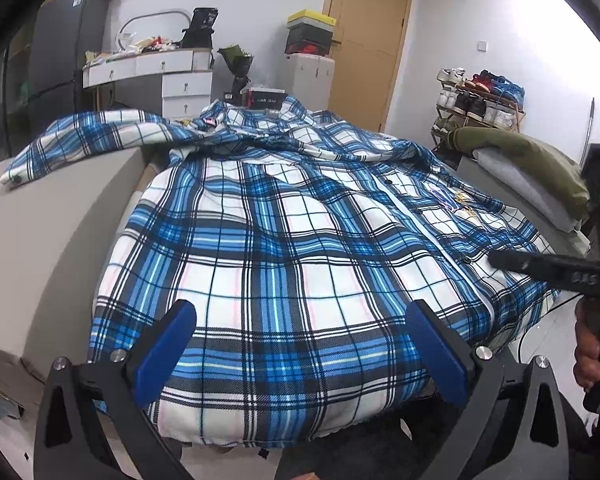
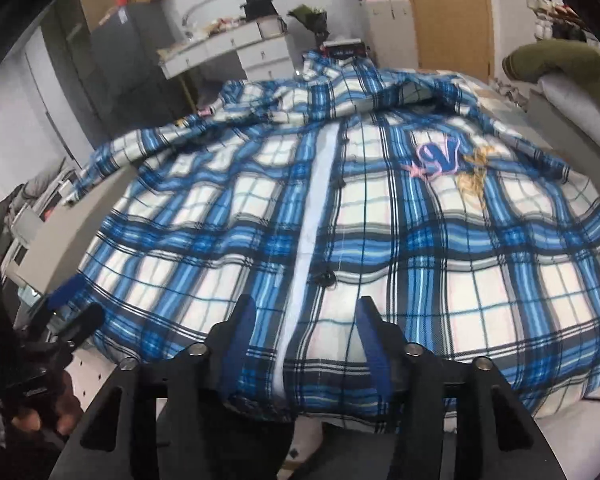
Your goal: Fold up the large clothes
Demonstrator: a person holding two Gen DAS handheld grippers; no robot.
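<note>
A large blue and white plaid shirt [image 1: 284,232] lies spread front up on a grey table [image 1: 40,216], collar at the far end, one sleeve [image 1: 80,140] stretched out to the left. It also fills the right wrist view [image 2: 380,220], showing the white button placket [image 2: 312,216] and an embroidered chest logo [image 2: 440,160]. My left gripper [image 1: 300,320] is open, its blue pads over the shirt's near hem. My right gripper [image 2: 306,316] is open, astride the placket at the near hem; it also shows in the left wrist view [image 1: 500,260].
Folded grey and olive clothes [image 1: 532,164] lie on the table's right end. Behind stand a white dresser [image 1: 160,76], a dark fridge [image 1: 64,48], a wooden door [image 1: 368,40] and a shoe rack [image 1: 480,100]. The floor [image 1: 12,420] lies below the near table edge.
</note>
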